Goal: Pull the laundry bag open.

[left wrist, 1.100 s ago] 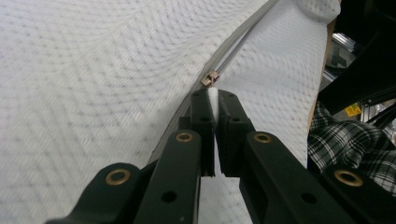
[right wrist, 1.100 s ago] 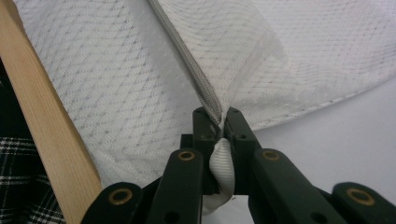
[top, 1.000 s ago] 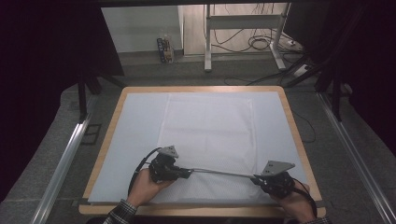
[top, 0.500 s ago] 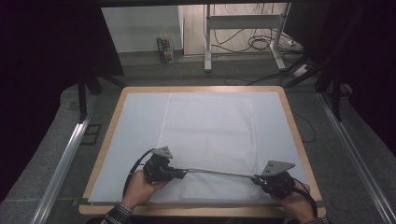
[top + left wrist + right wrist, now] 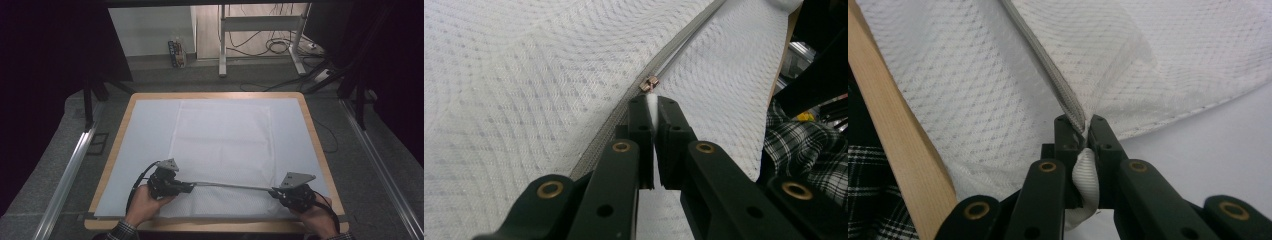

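Dark room, grey carpeted floor, a desk frame [image 5: 260, 40] and loose cables at the back; a wood-rimmed table [image 5: 315, 145] with a pale blue top sits in the middle of the high view. A white mesh bag [image 5: 222, 145] lies flat on the table, long axis running away from the person, near edge close to the table's front rim. A grey zipper [image 5: 230, 186] crosses the bag's near part side to side, pulled into a straight taut line slightly raised off the cloth. Left gripper [image 5: 189, 187] sits at the zipper's left end, jaws pressed together; in the left gripper view they pinch a thin white bit of fabric [image 5: 652, 107] at the tips, with the metal slider [image 5: 650, 83] just beyond them, touching or nearly so, can't tell which. Zipper teeth look closed past the slider and split into two tapes on the near side, running under the jaws. Right gripper [image 5: 274, 192] sits at the zipper's right end, near the table's front right corner, jaws also closed; in the right gripper view they clamp the zipper end together with a folded white tab [image 5: 1084, 175] that bulges out between the jaws. Mesh there is lifted and tented around the grip point. Wooden rim [image 5: 893, 130] runs just beside the right gripper. Both of the person's hands hold the grippers low over the table, plaid sleeves [image 5: 120, 231] at the front edge. The two grippers are well apart, with the zipper stretched between them.
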The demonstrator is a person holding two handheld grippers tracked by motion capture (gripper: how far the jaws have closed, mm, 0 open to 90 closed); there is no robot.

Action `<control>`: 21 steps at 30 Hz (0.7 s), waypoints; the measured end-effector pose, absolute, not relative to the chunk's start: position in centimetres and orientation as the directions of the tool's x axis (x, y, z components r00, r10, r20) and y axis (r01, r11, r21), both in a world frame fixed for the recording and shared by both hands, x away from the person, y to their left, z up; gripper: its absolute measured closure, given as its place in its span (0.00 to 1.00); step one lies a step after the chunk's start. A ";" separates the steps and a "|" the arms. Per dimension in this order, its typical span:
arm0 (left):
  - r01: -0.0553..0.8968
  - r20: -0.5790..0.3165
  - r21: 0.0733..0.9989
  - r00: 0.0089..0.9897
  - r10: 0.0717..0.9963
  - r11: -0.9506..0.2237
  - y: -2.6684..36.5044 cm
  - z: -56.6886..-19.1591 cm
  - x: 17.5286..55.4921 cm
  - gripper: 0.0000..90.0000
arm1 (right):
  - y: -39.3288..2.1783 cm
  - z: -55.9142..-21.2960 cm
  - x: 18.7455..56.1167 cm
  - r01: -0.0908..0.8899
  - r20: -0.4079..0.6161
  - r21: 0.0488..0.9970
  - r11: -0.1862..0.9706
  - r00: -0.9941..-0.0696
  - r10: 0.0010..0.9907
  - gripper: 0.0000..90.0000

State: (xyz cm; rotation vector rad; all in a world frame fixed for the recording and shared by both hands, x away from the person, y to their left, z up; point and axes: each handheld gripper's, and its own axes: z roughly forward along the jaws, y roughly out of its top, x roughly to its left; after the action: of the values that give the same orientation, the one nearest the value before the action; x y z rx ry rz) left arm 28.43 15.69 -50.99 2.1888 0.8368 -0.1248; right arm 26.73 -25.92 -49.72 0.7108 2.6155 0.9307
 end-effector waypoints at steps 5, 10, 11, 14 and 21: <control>0.612 -0.338 0.636 0.769 0.543 -0.470 16.2 -51.0 28.3 0.97 | -26.0 -49.7 26.7 0.358 -0.093 0.649 0.671 -0.838 0.538 0.94; 0.624 -0.342 0.636 0.755 0.560 -0.454 17.0 -51.0 28.0 0.97 | -26.1 -49.7 26.8 0.360 -0.089 0.651 0.668 -0.838 0.539 0.94; 0.623 -0.340 0.634 0.756 0.559 -0.457 17.2 -51.0 28.0 0.97 | -26.1 -49.7 26.8 0.361 -0.090 0.651 0.668 -0.837 0.540 0.94; 0.628 -0.340 0.636 0.750 0.568 -0.449 17.6 -51.1 27.9 0.97 | -26.1 -49.7 26.8 0.363 -0.090 0.649 0.668 -0.836 0.541 0.94; 0.644 -0.348 0.635 0.731 0.587 -0.426 18.6 -51.1 27.7 0.97 | -26.2 -49.7 26.8 0.365 -0.088 0.651 0.665 -0.834 0.544 0.94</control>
State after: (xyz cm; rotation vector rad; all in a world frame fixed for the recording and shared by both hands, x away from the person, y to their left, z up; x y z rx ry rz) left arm 27.66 18.56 -51.10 2.1422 0.9259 -0.0931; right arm 26.78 -26.22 -49.71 0.7290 2.6071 0.9318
